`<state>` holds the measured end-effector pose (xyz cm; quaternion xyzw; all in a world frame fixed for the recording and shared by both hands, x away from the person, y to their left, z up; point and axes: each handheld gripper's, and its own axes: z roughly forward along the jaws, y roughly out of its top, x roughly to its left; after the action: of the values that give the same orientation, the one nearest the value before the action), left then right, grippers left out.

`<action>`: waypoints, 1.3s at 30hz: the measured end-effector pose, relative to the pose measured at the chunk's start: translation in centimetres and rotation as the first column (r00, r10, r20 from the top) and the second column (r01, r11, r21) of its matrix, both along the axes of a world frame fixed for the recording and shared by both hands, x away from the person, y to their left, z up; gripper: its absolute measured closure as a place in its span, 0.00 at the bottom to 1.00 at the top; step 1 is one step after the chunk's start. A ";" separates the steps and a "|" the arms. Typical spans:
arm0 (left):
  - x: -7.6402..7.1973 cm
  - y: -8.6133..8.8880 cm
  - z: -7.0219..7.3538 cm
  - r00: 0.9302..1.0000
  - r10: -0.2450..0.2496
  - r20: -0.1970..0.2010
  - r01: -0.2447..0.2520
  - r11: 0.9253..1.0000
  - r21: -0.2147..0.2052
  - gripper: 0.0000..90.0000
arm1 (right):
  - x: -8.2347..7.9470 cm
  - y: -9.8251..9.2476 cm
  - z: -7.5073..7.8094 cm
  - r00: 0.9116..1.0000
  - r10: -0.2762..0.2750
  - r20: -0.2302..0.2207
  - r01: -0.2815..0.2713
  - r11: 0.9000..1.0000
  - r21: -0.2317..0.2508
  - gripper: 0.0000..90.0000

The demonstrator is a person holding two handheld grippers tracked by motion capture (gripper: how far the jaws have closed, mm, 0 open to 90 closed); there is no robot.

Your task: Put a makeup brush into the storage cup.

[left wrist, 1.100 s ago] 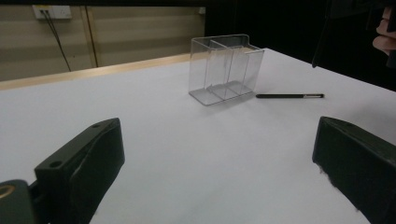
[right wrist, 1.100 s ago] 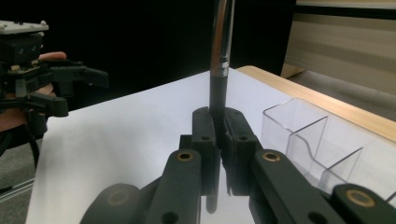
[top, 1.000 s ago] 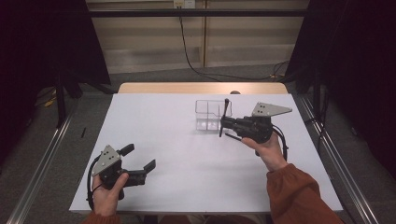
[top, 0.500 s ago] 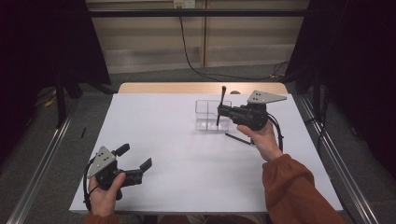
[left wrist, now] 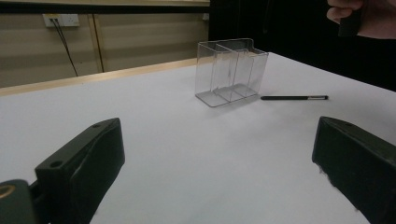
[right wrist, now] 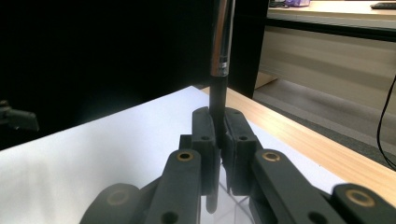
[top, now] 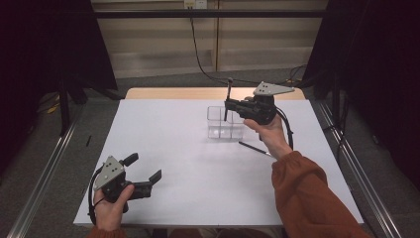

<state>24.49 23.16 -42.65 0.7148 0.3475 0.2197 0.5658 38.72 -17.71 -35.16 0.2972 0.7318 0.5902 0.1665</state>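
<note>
My right gripper is shut on a dark pen, which stands upright over the clear compartment holder at the table's far middle. In the right gripper view the pen rises between the closed jaws of my right gripper, its lower tip just above the holder's rim. A second dark pen lies flat on the white table, just right of the holder. My left gripper rests open near the front left edge with nothing between its jaws. Its own view shows the holder and the lying pen beyond the left gripper.
The white table top has a wooden strip along its far edge. Metal rails run along both sides on the floor. A cable hangs down the back wall. The person's right hand appears at the top right of the left gripper view.
My right gripper has carried the upright pen farther back and a little higher, to above the clear holder. The left gripper has stayed near the front left edge.
</note>
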 end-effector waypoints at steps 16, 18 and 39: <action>-0.1 -0.2 0.1 0.999 -0.029 0.013 0.029 0.999 0.017 0.04 | 3.3 2.7 -0.1 0.998 -0.066 -0.014 0.066 0.998 -0.016 0.93; -0.1 -0.2 0.2 0.999 -0.033 0.013 0.032 0.999 0.021 0.04 | 3.6 2.8 -0.3 0.997 -0.080 -0.021 0.080 0.997 0.007 0.93; 0.0 -0.3 0.1 0.999 -0.046 0.008 0.046 0.998 0.038 0.03 | 3.9 3.1 -4.1 0.992 -0.110 -0.055 0.108 0.993 -0.041 0.93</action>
<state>24.50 22.87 -42.51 0.7322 0.3241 0.2165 0.5586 42.62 -14.58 -39.31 0.3501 0.7301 0.5576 0.1831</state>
